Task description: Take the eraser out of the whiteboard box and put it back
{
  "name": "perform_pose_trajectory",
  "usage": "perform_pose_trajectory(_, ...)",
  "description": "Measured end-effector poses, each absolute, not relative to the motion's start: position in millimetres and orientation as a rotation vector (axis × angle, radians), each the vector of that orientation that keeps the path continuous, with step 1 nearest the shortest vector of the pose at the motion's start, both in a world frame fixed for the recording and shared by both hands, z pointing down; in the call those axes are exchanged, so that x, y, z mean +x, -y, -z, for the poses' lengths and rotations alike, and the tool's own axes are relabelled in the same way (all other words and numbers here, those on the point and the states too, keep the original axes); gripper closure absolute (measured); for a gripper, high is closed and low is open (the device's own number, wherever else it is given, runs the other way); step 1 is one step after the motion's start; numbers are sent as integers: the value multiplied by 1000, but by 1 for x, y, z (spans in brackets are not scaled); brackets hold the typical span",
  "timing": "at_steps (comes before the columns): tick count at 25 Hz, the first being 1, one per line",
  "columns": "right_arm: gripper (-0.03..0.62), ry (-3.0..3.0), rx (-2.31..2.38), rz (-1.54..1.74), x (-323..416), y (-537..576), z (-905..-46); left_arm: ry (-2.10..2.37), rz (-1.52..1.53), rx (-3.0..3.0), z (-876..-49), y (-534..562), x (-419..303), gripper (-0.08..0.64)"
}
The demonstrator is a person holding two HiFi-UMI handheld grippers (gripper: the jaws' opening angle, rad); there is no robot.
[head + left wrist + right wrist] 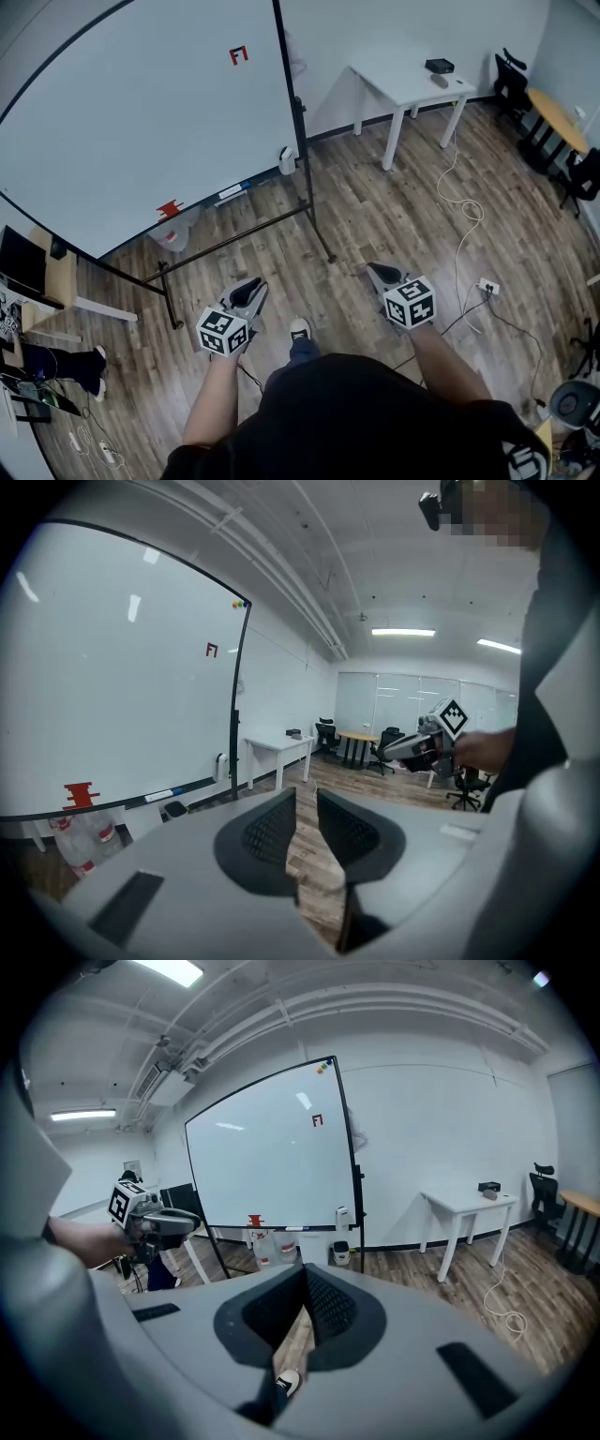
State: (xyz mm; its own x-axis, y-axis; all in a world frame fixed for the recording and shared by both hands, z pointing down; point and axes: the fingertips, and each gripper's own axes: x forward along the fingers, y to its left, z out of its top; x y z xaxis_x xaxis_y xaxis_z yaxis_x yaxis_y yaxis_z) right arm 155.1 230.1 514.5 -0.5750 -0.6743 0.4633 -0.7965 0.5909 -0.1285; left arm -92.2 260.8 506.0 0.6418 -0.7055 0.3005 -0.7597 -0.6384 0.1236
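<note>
Left gripper (307, 792): its jaws are resting together with nothing between them; it is hanging well short of the whiteboard (141, 122).
Right gripper (304, 1271): its jaws are meeting at the tips, empty; it is hanging near the whiteboard's right foot.
Whiteboard box (286, 160): it is hanging on the whiteboard's right post, at tray height.
Eraser: it is too small to pick out at the box.
Red object (169, 208): it is sitting on the whiteboard's tray, left of the box.
</note>
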Motion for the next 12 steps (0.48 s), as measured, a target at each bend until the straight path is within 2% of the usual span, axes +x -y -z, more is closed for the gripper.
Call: perform_pose_trajectory(12,598,2430,1193,-484,128,-172,-525,1157,-329,2611,-519,-201,-116,480)
